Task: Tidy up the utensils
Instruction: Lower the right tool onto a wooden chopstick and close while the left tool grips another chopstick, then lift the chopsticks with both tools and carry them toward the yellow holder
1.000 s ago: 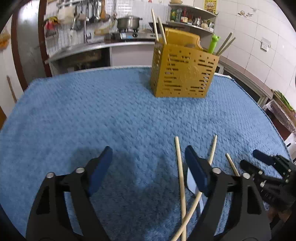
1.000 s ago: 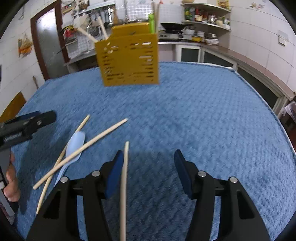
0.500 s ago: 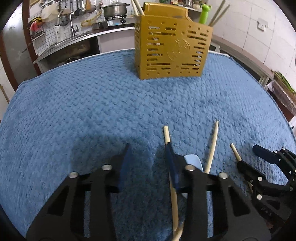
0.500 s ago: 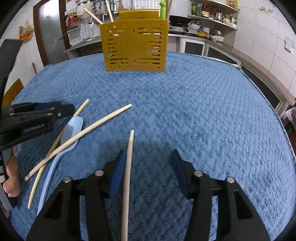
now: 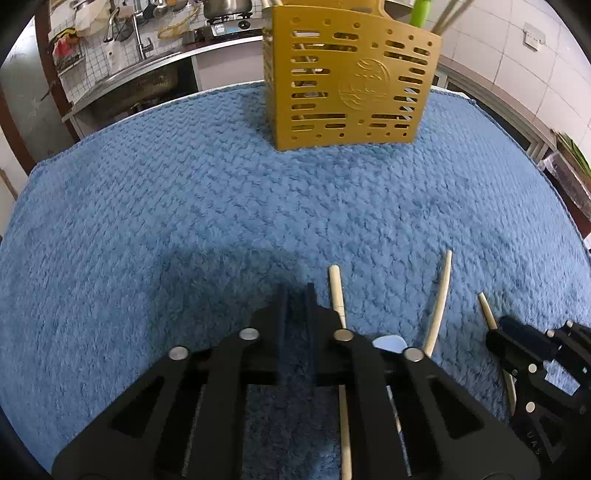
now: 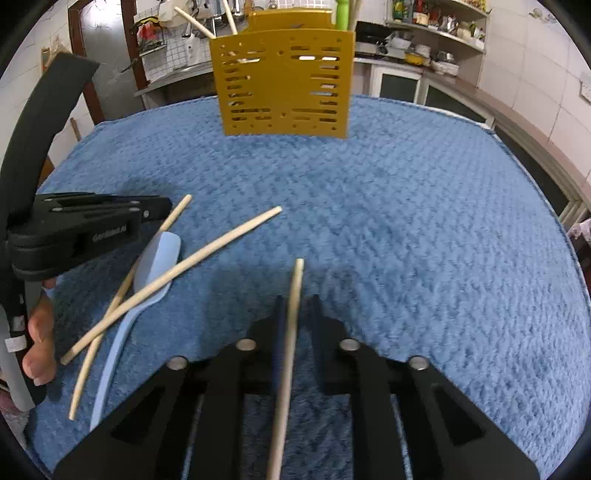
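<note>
A blue textured cloth (image 5: pixel 221 206) covers the table, and behind it runs a kitchen counter (image 5: pixel 155 62) with a steel sink and tap (image 5: pixel 142 37). A pot sits on a gas stove (image 5: pixel 227 22) further along, against a wall of small white tiles hung with utensils. In the right wrist view, large pale tiles (image 6: pixel 535 55) line the right wall, open shelves (image 6: pixel 436 22) hold jars and dishes, and a brown door frame (image 6: pixel 79 55) stands at left.

Both grippers are angling down toward the table. The left gripper (image 5: pixel 295 295) has just been closing, nothing between its jaws; the right gripper (image 6: pixel 295 306) has just been closing, pinching a chopstick (image 6: pixel 290 332).
</note>
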The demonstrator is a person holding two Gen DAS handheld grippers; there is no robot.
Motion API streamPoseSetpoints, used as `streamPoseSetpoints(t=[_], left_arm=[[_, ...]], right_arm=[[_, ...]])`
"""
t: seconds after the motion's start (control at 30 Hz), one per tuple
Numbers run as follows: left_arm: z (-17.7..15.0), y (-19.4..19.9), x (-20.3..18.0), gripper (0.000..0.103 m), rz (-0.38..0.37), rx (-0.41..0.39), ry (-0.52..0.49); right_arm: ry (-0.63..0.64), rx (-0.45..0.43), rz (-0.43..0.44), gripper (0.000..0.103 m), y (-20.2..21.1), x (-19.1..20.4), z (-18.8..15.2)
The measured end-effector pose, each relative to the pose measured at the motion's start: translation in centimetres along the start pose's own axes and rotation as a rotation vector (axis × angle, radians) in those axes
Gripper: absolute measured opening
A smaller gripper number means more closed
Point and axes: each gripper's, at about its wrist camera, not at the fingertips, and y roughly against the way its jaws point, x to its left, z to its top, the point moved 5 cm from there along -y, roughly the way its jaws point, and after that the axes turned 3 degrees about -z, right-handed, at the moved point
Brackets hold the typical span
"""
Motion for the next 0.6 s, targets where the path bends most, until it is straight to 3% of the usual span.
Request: streamPoseSetpoints(t=[0.6], left_arm=[[0.6,1.6,0.1,0.000,-0.048,0.000,0.019]], right_arm=[[-0.045,0.022,0.065,0.006,0.6,-1.0,0.5]])
